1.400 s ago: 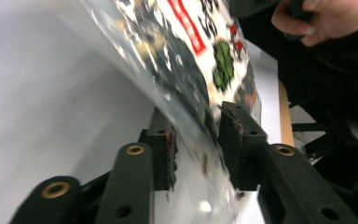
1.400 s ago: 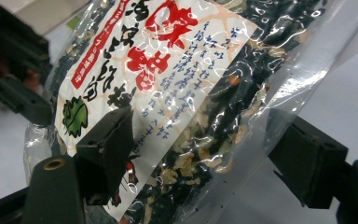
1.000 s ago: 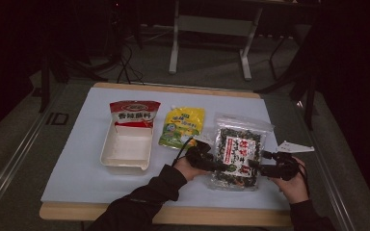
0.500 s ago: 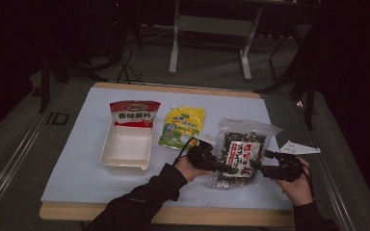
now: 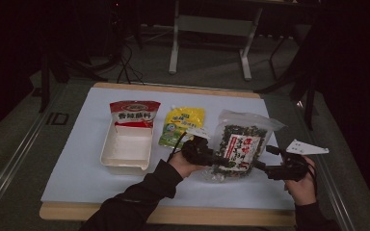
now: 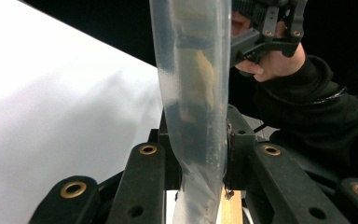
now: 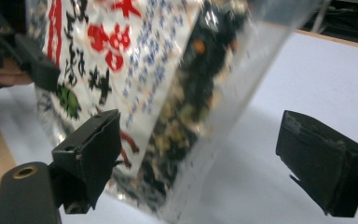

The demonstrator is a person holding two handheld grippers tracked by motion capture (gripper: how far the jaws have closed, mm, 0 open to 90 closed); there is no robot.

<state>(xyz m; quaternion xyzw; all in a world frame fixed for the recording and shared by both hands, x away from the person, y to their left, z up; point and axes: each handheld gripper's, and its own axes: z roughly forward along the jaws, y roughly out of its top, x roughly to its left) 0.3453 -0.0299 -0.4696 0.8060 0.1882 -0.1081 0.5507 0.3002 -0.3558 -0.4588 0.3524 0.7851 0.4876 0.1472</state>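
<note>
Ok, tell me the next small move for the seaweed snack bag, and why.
Probably carry the seaweed snack bag left toward the white tray. The left gripper is clamped on the bag's edge and has it tilted up, while the right gripper has just opened wide, its pads off the bag.

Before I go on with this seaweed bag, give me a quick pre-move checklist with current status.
1. Left gripper clamped on the clear seaweed bag: ok, the film is pinched between its jaws.
2. Right gripper gripping the bag: not ok, its jaws have just been opening and stand wide, not pinching the bag's edge between them.
3. Bag off the table: ok, tilted up.
4. Bag sealed: cannot tell.
5. White tray empty: ok.
</note>
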